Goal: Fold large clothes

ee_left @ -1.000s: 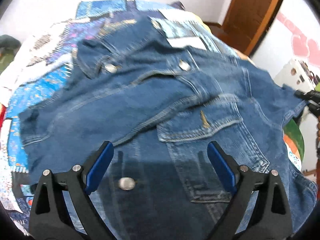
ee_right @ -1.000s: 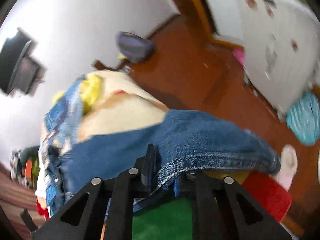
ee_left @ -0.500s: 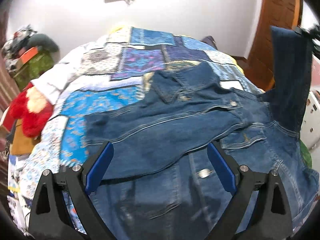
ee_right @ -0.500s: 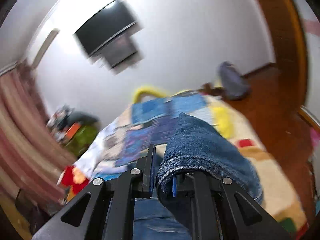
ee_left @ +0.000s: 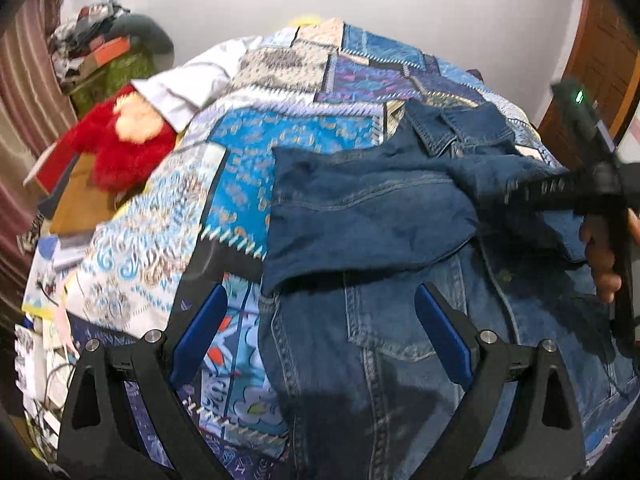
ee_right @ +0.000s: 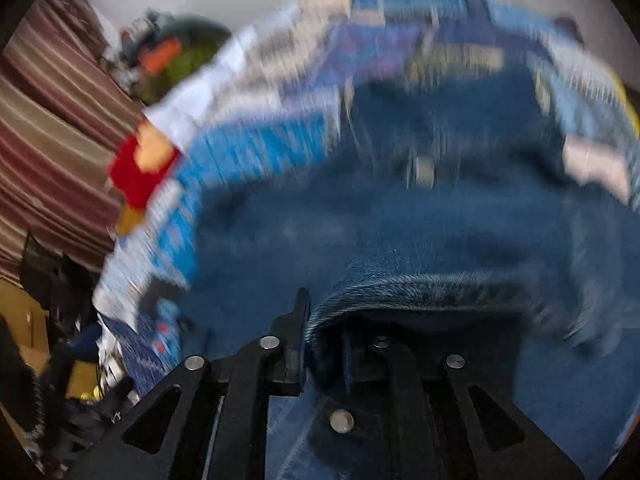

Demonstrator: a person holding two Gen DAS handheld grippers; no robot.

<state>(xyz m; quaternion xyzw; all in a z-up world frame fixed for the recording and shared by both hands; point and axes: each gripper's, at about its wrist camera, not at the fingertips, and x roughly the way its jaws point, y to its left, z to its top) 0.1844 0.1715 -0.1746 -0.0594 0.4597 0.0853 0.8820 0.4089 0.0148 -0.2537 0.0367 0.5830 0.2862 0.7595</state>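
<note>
A blue denim jacket lies on a patchwork quilt on a bed, one sleeve folded across its front. My left gripper is open and empty, hovering above the jacket's lower left edge. My right gripper is shut on a fold of the jacket's denim; it also shows in the left wrist view, low over the jacket's right side. The right wrist view is blurred by motion.
A red plush toy and a white cloth lie at the bed's left side. A pile of clutter sits by striped curtains. A wooden door stands at the far right.
My right gripper has swung the held denim from high at the right down and over the jacket's front. My left gripper has shifted left; it stays open.
</note>
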